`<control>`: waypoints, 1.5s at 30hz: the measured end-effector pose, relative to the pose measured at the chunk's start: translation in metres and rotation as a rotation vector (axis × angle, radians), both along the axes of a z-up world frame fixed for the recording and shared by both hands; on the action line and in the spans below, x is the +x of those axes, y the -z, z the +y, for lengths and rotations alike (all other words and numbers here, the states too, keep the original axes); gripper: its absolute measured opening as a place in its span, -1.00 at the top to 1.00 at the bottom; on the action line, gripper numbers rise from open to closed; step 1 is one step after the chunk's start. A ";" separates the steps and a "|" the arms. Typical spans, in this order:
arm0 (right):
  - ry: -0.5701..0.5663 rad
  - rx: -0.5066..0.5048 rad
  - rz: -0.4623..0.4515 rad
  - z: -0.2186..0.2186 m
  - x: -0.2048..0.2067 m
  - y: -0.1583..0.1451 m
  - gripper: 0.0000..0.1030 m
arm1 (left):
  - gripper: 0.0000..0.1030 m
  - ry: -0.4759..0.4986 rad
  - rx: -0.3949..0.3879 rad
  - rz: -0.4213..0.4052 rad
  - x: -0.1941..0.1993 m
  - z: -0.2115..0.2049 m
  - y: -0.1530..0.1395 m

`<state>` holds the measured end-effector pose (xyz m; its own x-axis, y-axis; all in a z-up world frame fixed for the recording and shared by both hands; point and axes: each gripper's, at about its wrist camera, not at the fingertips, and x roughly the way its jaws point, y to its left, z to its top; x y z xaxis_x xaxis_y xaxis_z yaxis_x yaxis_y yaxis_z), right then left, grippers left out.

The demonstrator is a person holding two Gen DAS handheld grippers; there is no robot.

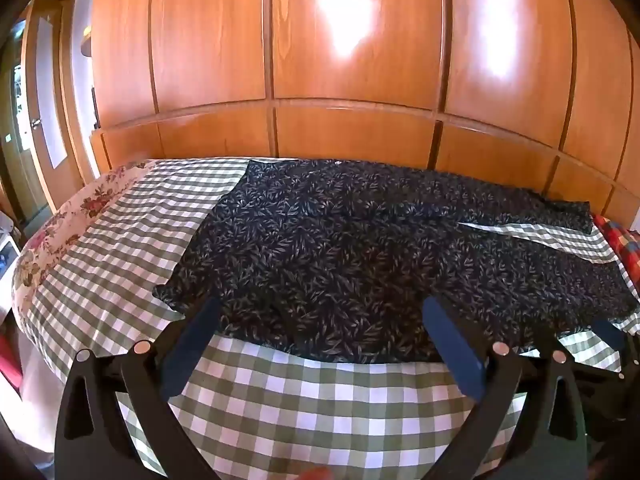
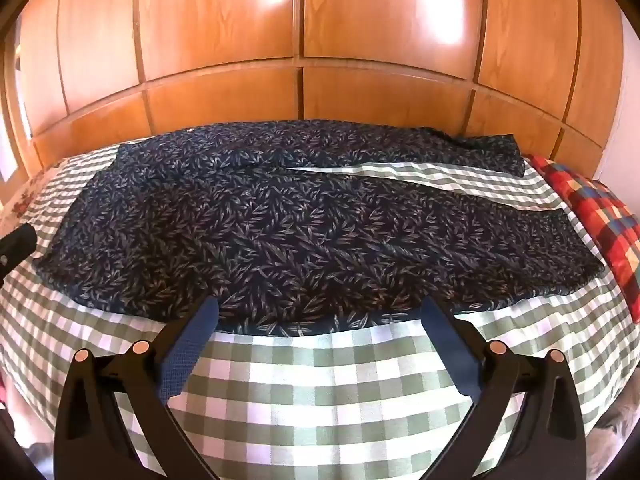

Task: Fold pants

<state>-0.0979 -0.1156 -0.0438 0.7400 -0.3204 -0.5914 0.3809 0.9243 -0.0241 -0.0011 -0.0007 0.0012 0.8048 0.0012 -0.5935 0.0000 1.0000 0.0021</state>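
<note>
Right wrist: pants (image 2: pixel 280 216) flat, seemingly unfolded

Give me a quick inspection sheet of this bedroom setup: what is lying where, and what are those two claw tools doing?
Surface: bed with green-checked cover.
Job's things: dark leaf-print pants spread flat, unfolded, legs splayed toward the right.
Clutter: floral pillow at left; red plaid pillow at right.
Grippers: left gripper and right gripper both open, holding nothing, at the pants' near edge.
Cables: nothing seen.
Surroundings: wooden wardrobe behind the bed; door at far left.
</note>
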 end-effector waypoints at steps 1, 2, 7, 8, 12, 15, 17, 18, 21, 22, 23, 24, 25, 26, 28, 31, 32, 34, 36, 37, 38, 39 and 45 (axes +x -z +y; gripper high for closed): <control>0.000 0.000 0.002 -0.001 0.000 0.000 -0.94 | -0.96 -0.001 0.001 -0.004 -0.001 0.000 -0.001; 0.001 0.000 0.002 -0.001 0.000 -0.001 -0.94 | -0.96 -0.003 -0.030 -0.002 -0.002 0.006 0.006; 0.003 0.010 0.000 0.004 0.001 0.001 -0.94 | -0.96 -0.005 -0.023 0.023 -0.003 0.008 0.014; 0.001 0.016 -0.003 0.003 0.000 0.002 -0.94 | -0.96 -0.008 -0.013 0.019 -0.005 0.008 0.015; -0.003 0.035 -0.005 0.002 -0.002 0.003 -0.94 | -0.96 -0.006 0.002 0.035 -0.001 0.004 0.017; -0.006 0.037 -0.012 0.004 -0.003 0.002 -0.94 | -0.96 -0.009 0.000 0.029 -0.004 0.004 0.017; -0.009 0.041 -0.015 0.004 -0.004 0.001 -0.94 | -0.96 -0.010 0.001 0.026 -0.005 0.003 0.017; -0.010 0.042 -0.017 0.004 -0.004 0.000 -0.94 | -0.96 -0.009 -0.001 0.028 -0.001 0.009 0.013; -0.013 0.047 -0.020 0.004 -0.005 -0.002 -0.94 | -0.96 -0.007 0.001 0.028 -0.002 0.010 0.010; -0.017 0.049 -0.020 0.003 -0.005 -0.002 -0.94 | -0.96 -0.009 -0.001 0.026 -0.002 0.010 0.010; -0.018 0.049 -0.020 0.002 -0.006 -0.002 -0.94 | -0.96 -0.010 -0.003 0.025 -0.002 0.011 0.009; -0.018 0.051 -0.021 0.002 -0.006 -0.002 -0.94 | -0.96 -0.009 -0.005 0.025 -0.003 0.011 0.008; -0.019 0.053 -0.020 0.002 -0.006 -0.003 -0.94 | -0.96 -0.010 -0.004 0.023 -0.003 0.012 0.008; -0.019 0.057 -0.021 0.002 -0.006 -0.002 -0.94 | -0.96 -0.012 -0.003 0.022 -0.004 0.013 0.007; -0.018 0.062 -0.021 0.001 -0.008 -0.002 -0.94 | -0.96 -0.015 -0.006 0.024 -0.004 0.013 0.007; -0.018 0.066 -0.020 0.000 -0.011 -0.001 -0.94 | -0.96 -0.022 -0.005 0.025 -0.005 0.013 0.007; -0.018 0.067 -0.021 -0.001 -0.011 -0.001 -0.94 | -0.96 -0.023 -0.005 0.027 -0.004 0.014 0.007; -0.016 0.075 -0.024 -0.003 -0.013 -0.001 -0.94 | -0.96 -0.027 -0.007 0.028 -0.004 0.015 0.007; -0.014 0.084 -0.027 -0.005 -0.015 0.000 -0.94 | -0.96 -0.028 -0.011 0.031 -0.005 0.016 0.007; -0.012 0.086 -0.026 -0.006 -0.015 0.000 -0.94 | -0.96 -0.029 -0.010 0.033 -0.005 0.017 0.008; -0.012 0.088 -0.025 -0.007 -0.016 0.001 -0.94 | -0.96 -0.030 -0.009 0.033 -0.005 0.017 0.008; -0.012 0.092 -0.025 -0.008 -0.016 0.001 -0.94 | -0.96 -0.031 -0.009 0.034 -0.005 0.017 0.008; -0.018 0.114 -0.029 -0.011 -0.017 0.003 -0.94 | -0.96 -0.035 -0.005 0.040 -0.004 0.018 0.010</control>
<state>-0.1152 -0.1270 -0.0463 0.7621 -0.2389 -0.6018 0.3634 0.9271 0.0921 -0.0054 0.0170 -0.0091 0.7798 0.0255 -0.6256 -0.0346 0.9994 -0.0025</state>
